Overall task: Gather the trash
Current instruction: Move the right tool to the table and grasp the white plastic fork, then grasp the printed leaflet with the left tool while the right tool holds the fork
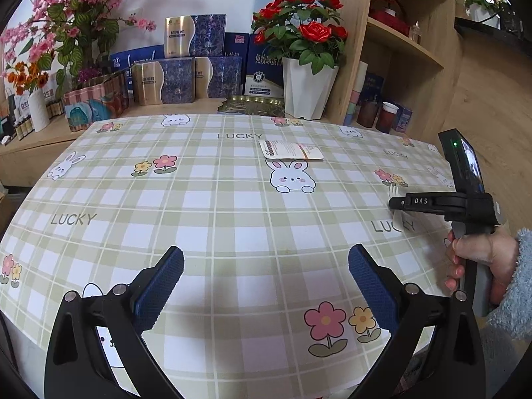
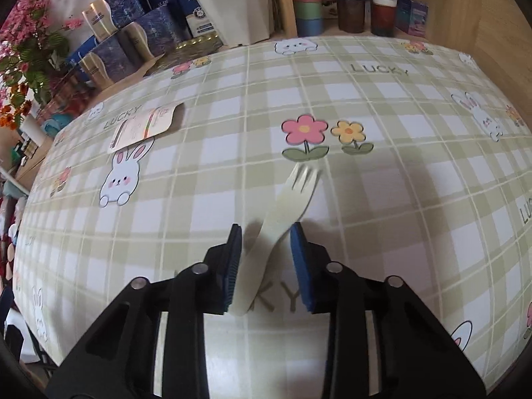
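A white plastic fork [image 2: 282,209] lies on the checked tablecloth [image 2: 382,199], its handle between the blue pads of my right gripper [image 2: 266,232]. The jaws are narrowed around the handle and touch it on both sides. In the left wrist view the right gripper [image 1: 397,203] sits at the table's right edge with the fork [image 1: 395,196] in it. A flat white wrapper card [image 1: 294,149] lies at the far middle of the table; it also shows in the right wrist view [image 2: 146,126]. My left gripper [image 1: 266,262] is open and empty above the table's near side.
Behind the table stand gift boxes [image 1: 176,79], a white pot of red roses [image 1: 307,89], pink flowers [image 1: 66,33] and a wooden shelf [image 1: 399,50] with cups [image 2: 382,13]. A person's hand [image 1: 478,262] holds the right gripper at the right edge.
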The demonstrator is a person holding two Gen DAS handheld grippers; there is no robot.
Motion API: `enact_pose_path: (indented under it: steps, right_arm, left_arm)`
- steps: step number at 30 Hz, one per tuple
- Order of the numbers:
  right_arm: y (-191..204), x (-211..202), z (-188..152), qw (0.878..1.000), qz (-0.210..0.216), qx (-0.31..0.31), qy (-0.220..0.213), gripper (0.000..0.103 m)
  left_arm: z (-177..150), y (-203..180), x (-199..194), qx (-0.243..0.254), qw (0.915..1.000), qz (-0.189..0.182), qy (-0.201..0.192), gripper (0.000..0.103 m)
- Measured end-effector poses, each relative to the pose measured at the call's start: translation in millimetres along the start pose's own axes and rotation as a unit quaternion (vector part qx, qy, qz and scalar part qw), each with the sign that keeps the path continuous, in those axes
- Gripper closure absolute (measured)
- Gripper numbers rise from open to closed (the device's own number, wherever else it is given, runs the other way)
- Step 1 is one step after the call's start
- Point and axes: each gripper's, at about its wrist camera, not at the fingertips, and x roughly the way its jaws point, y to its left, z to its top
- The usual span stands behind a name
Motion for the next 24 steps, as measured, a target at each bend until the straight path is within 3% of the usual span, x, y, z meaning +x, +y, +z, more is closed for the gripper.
enact_pose_path:
  steps: [1,4,10,17,19,24]
  right_arm:
    - [3,0,1,1.000,0.003,-0.012,-0.001,0.086]
    - [9,-8,6,0.998,0.033,-0.045,-0.030,0.087]
    - [4,-20,9,0.991,0.021,-0.092,-0.090,0.087]
    - [-28,-19,6,0.992,0.035,-0.035,-0.114,0.087]
    - [-32,-21,8,0.991,0.047,-0.022,-0.121,0.087]
    - [-32,-18,7,0.991,0.057,-0.025,-0.119,0.087]
  left_arm:
    - [0,1,2,-0.001,1.0000,-0.001,0.002,0.006]
    - [5,4,11,-0.012,0.9998,-0.012,0.013,0.006]
    - [29,7,36,-0.041,0.9979,-0.040,0.029,0.006]
    - [83,-11,93,0.049,0.9977,-0.039,0.026,0.006]
    - [97,-8,117,0.037,0.9965,-0.063,0.040,0.006]
    - [127,1,173,-0.034,0.9943,-0.067,0.076,0.006]
